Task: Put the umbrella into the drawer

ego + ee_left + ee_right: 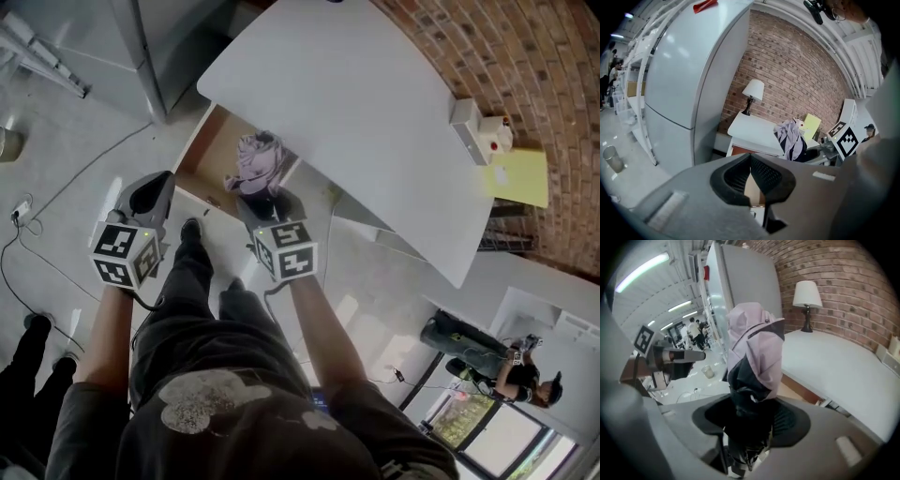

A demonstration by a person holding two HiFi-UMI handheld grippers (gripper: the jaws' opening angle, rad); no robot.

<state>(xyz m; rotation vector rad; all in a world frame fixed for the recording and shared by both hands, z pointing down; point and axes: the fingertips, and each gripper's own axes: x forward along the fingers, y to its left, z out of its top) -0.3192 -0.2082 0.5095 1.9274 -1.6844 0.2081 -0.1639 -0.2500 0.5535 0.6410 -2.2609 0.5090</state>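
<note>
In the head view a folded umbrella (257, 162) of pink and black fabric hangs over the open drawer (214, 139) under the white table (356, 103). My right gripper (260, 201) is shut on the umbrella's dark lower end. In the right gripper view the umbrella (757, 345) sticks up from between the black pads (790, 420) of that gripper (751, 416). The left gripper (150, 194) is to the left of the drawer, over the floor. In its own view the left gripper (750, 158) has its pads together with nothing between them, and the umbrella (791, 137) shows at the right.
A tall grey cabinet (689, 75) stands left of the table. A lamp (753, 92), a white box (466, 126) and a yellow sheet (517, 176) are on the table by the brick wall (797, 75). Cables (26, 217) lie on the floor. A bystander's legs (26, 375) are at the left.
</note>
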